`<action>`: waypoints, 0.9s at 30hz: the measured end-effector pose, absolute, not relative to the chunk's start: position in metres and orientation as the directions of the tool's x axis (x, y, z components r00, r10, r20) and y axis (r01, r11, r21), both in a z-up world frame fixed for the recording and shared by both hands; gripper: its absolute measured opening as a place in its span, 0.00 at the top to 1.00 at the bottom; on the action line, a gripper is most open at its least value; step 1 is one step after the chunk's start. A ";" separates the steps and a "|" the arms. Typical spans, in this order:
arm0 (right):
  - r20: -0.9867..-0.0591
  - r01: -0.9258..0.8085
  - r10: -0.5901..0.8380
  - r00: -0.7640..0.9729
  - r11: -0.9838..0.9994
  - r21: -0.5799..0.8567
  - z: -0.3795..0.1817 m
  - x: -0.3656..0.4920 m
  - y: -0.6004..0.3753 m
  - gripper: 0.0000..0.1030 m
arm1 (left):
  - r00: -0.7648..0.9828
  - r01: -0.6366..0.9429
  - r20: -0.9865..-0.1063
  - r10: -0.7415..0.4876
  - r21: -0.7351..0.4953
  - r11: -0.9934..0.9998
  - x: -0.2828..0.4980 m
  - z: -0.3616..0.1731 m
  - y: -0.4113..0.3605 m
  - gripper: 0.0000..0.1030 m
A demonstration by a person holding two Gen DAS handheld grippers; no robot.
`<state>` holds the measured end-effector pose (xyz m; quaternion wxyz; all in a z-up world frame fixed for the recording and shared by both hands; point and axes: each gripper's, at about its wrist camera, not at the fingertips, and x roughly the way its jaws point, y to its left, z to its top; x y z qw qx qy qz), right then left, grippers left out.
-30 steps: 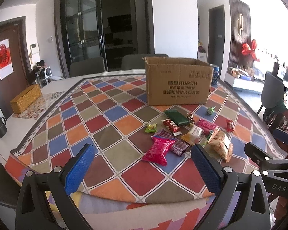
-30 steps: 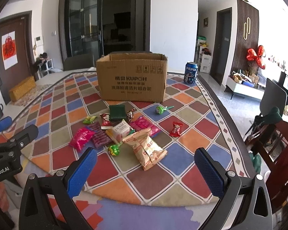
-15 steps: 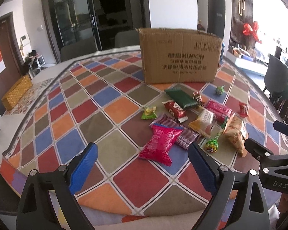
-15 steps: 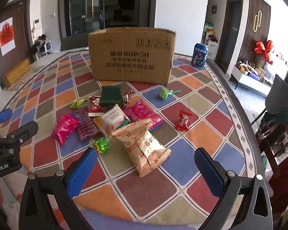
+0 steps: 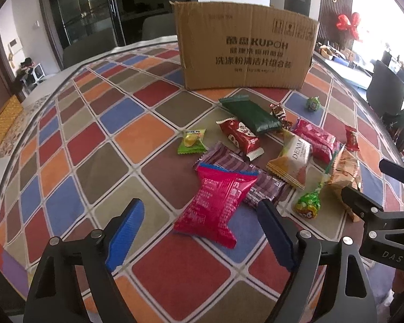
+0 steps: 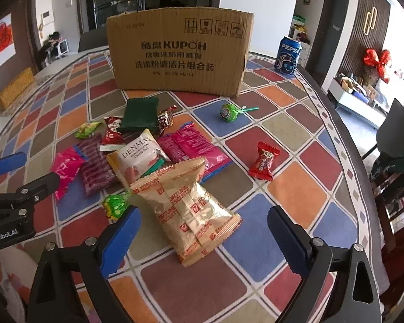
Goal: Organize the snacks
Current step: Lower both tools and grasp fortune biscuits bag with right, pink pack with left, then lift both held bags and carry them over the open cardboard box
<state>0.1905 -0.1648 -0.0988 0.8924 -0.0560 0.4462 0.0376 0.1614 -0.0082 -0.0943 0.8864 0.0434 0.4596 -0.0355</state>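
Several snack packets lie in a heap on the checkered tablecloth [image 5: 89, 140] in front of a cardboard box [image 5: 245, 51]. My left gripper [image 5: 202, 231] is open, just short of a pink packet [image 5: 218, 202] that lies between its fingertips. My right gripper [image 6: 204, 239] is open around the near end of a gold biscuit bag [image 6: 185, 204]. Behind the bag lie a white DENMAS packet [image 6: 137, 158], a dark green packet [image 6: 141, 117], a pink packet [image 6: 191, 148], a red candy [image 6: 264, 161] and a green lollipop [image 6: 229, 111]. The box [image 6: 180, 53] stands at the back.
A Pepsi can [image 6: 288, 55] stands right of the box. The table's right edge [image 6: 344, 134] curves near a chair [image 6: 396, 188]. A yellow woven box [image 5: 2, 121] lies far left. Each gripper shows in the other's view, left [image 6: 13, 196] and right [image 5: 385, 210].
Both grippers have moved forward and down toward the snacks. The pink packet and the gold bag now sit between the fingertips. Both stay open.
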 end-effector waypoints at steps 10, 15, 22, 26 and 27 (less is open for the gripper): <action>-0.811 -0.159 0.012 0.585 0.982 -0.100 -0.106 0.206 -0.159 0.22 | 0.530 0.131 -0.845 -0.079 -0.010 0.991 0.183 -0.107 -0.011 0.34; -0.829 -0.167 0.043 0.558 0.984 -0.061 -0.109 0.212 -0.161 0.41 | 0.513 0.142 -0.851 -0.109 -0.041 0.989 0.186 -0.109 -0.012 0.48; -0.838 -0.165 0.080 0.539 0.986 -0.013 -0.110 0.210 -0.161 0.56 | 0.509 0.157 -0.849 -0.141 -0.069 0.985 0.183 -0.106 -0.015 0.63; -0.837 -0.157 0.111 0.536 0.987 0.031 -0.106 0.207 -0.163 0.57 | 0.519 0.164 -0.841 -0.155 -0.079 0.983 0.179 -0.100 -0.017 0.65; -0.834 -0.155 0.116 0.539 0.987 0.037 -0.104 0.206 -0.163 0.57 | 0.526 0.167 -0.836 -0.157 -0.079 0.983 0.177 -0.096 -0.017 0.66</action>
